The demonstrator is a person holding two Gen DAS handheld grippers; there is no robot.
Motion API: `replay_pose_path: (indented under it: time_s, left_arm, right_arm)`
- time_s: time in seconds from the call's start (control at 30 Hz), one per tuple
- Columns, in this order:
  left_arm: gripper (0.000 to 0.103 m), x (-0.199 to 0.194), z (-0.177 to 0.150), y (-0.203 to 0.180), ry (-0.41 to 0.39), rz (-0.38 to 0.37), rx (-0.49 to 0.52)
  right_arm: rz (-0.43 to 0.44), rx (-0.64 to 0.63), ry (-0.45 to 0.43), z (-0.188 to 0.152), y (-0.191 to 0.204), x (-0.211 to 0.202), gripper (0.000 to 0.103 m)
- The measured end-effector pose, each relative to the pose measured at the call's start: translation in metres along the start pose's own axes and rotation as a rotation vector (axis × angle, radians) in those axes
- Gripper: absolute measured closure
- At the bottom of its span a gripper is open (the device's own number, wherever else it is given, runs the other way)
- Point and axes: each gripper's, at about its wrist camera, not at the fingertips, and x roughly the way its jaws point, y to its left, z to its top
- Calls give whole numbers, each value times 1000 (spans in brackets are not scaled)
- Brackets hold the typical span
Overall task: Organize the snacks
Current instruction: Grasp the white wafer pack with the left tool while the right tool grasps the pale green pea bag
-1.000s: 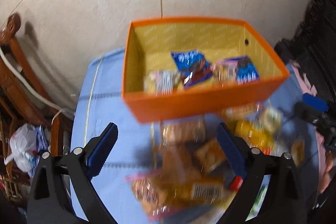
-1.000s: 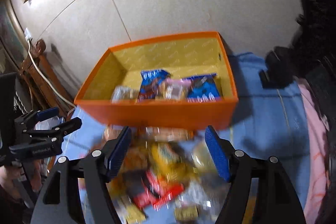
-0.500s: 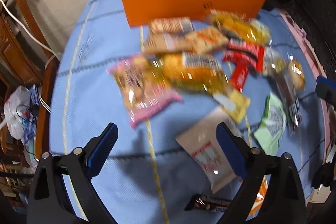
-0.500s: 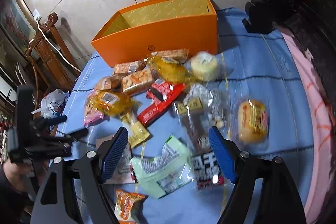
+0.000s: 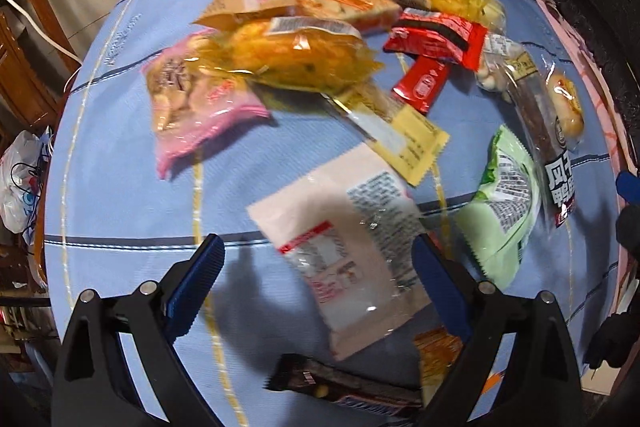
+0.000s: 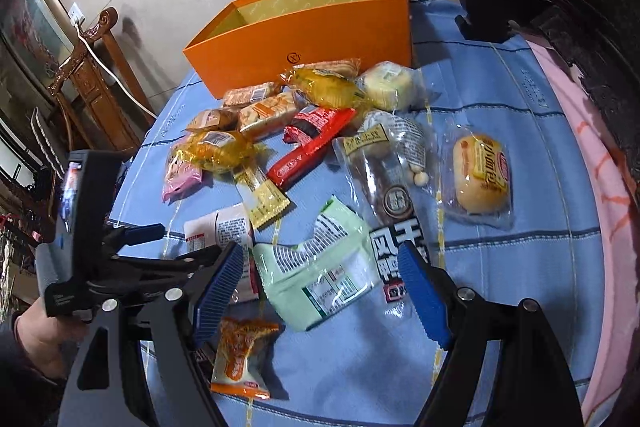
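- We see the left gripper (image 5: 316,283) w/ jaws wide apart, gripping nothing; white packet w/ red label (image 5: 344,247) lies flat below the gap, nearer its right-hand finger.
- Just under its fingers: dark brown bar (image 5: 340,387), and an orange sachet (image 5: 438,351) by the right-hand finger.
- Right gripper (image 6: 324,291) jaws likewise spread, empty; its opening widened a bit over the last sec, nothing pinched btwn them.
- Pale green bag (image 6: 320,267) sits directly below that gap on the blue cloth (image 6: 520,267).
- By its left-hand finger: same white packet (image 6: 218,227) and the orange sachet (image 6: 240,359), closest to us.
- By its right-hand finger: clear pack w/ black-and-white lettering (image 6: 394,211); further right, a yellow bun in clear wrap (image 6: 480,175).
- Further out ahead: yellow strip sachet (image 6: 264,199), red wrappers (image 6: 310,143), pink bag (image 6: 180,175), several yellow/tan packs heaped together.
- Farthest ahead: orange box (image 6: 312,35), upright at the cloth's far edge, heap touching its front wall; contents hidden from here.
- Left of the right gripper: the other tool, held by a hand (image 6: 36,339).
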Motion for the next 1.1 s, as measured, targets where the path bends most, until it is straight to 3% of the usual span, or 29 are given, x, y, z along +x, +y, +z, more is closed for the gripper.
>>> replay_pose_path:
  time_s: [0.37, 0.5, 0.63, 0.77, 0.87, 1.1]
  left_arm:
    - [8, 25, -3, -22, 58, 34, -61]
    - [11, 23, -9, -21, 31, 41, -69]
    - [54, 10, -15, -8, -9, 52, -91]
    - [73, 5, -16, 6, -1, 25, -97]
    - [80, 0, -18, 18, -10, 25, -119]
    - [81, 1, -16, 36, -14, 7, -100]
  right_arm:
    - [35, -16, 21, -8, -10, -2, 23]
    - [64, -36, 53, -11, -5, 6, 23]
    - [89, -64, 82, -13, 9, 17, 22]
    - [104, -49, 117, -12, 20, 31, 22]
    - [71, -21, 157, -14, 24, 45, 18]
    - [-25, 15, 202, -17, 36, 78, 18]
